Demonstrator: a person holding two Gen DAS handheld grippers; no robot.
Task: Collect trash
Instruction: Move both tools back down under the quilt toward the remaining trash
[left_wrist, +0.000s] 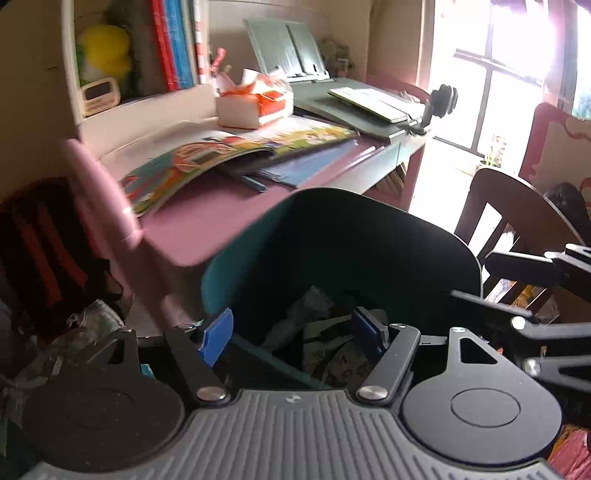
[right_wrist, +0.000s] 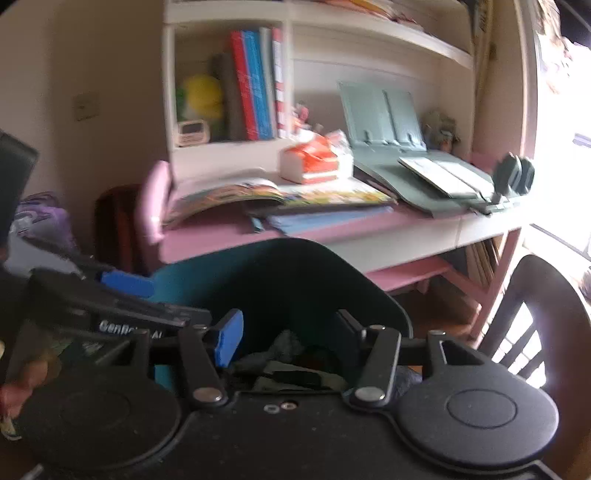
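A dark teal trash bin (left_wrist: 236, 266) stands in front of the pink desk, with crumpled paper and wrappers (left_wrist: 295, 321) inside; it also shows in the right wrist view (right_wrist: 280, 269). My left gripper (left_wrist: 293, 336) is open and empty, its blue pads straddling the bin's near rim over the trash. My right gripper (right_wrist: 286, 338) is open and empty just above the bin's opening, over the trash (right_wrist: 284, 354). The left gripper's blue fingertip (right_wrist: 127, 282) shows at the left of the right wrist view, at the bin's left rim.
A pink desk (left_wrist: 207, 206) carries open picture books (left_wrist: 207, 155), a tissue box (left_wrist: 255, 105), a green book stand (left_wrist: 291, 48) and folders. A shelf of books (right_wrist: 255, 81) sits behind. A dark wooden chair (right_wrist: 532, 325) stands right. Bags (left_wrist: 40, 236) lie left.
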